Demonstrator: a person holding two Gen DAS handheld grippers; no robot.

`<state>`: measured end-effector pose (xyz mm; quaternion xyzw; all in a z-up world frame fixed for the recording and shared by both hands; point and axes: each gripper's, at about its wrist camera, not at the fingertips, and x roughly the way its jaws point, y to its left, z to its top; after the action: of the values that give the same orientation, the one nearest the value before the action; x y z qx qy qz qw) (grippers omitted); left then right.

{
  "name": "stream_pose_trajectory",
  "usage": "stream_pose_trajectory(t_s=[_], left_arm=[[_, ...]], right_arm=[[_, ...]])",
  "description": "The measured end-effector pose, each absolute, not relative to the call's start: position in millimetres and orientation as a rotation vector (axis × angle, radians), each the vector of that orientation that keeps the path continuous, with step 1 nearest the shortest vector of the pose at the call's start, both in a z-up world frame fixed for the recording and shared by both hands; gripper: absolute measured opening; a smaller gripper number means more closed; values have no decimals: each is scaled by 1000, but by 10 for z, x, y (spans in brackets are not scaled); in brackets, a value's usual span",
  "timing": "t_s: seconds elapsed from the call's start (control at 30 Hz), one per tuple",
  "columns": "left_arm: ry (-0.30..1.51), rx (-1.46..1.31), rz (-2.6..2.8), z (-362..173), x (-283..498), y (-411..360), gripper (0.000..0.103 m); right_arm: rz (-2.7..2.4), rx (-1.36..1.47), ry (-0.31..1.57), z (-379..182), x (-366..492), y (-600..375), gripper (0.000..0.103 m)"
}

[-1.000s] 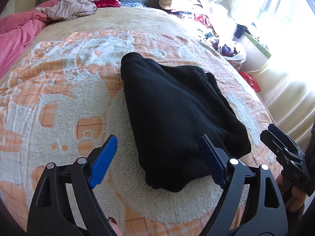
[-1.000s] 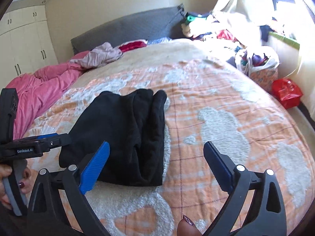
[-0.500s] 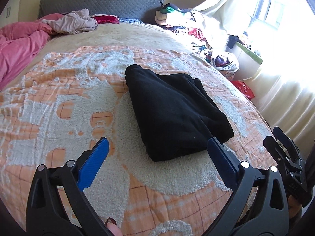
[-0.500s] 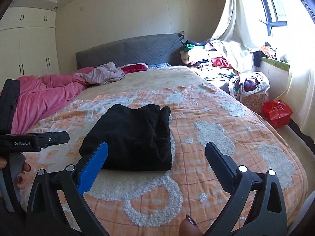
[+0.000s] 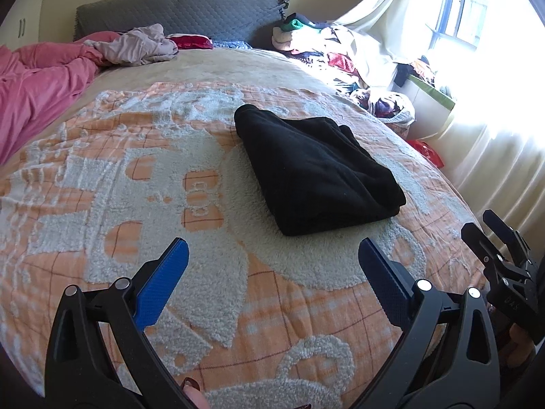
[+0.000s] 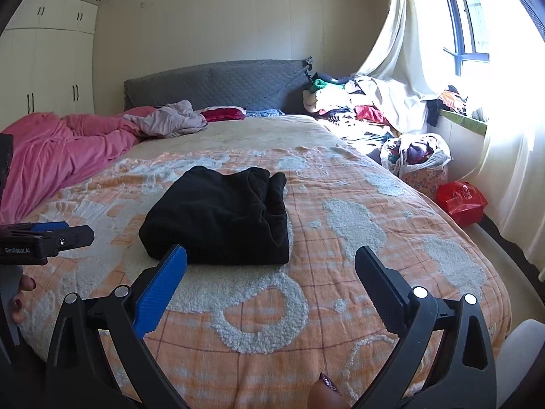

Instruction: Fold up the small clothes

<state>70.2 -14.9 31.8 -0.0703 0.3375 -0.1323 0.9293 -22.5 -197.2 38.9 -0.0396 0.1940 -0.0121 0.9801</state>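
A black garment [image 5: 313,170] [image 6: 221,214] lies folded into a thick rectangle on the orange and white blanket [image 5: 136,177] [image 6: 357,231] of the bed. My left gripper [image 5: 272,255] hangs open over the blanket, short of the garment's near edge, with nothing between its blue-padded fingers. My right gripper [image 6: 270,264] is open too, just in front of the garment and apart from it. In the left wrist view the right gripper [image 5: 490,235] shows at the right edge. The left gripper [image 6: 51,235] shows at the left edge of the right wrist view.
A pink duvet [image 6: 58,156] and a crumpled beige garment [image 6: 170,122] lie at the head of the bed by the grey headboard [image 6: 218,81]. Heaped clothes [image 6: 344,102], a full laundry basket [image 6: 419,160] and a red bag [image 6: 460,201] stand along the bed's right side under the window.
Both grippers have drawn back from the folded black garment, which now looks smaller and farther away. The left gripper's fingers, earlier on either side of the garment's near edge, spread wider and cleared it.
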Motion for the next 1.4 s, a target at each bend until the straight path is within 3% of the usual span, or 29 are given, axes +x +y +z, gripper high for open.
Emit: stream_pose_trajectory(t_s=[0.57, 1.4], left_arm=[[728, -158, -223, -85, 502, -93, 93], [755, -135, -205, -152, 524, -158, 94]], right_arm=[[-92, -47, 491, -83, -352, -1906, 98], [-79, -50, 521, -200, -217, -1855, 98]])
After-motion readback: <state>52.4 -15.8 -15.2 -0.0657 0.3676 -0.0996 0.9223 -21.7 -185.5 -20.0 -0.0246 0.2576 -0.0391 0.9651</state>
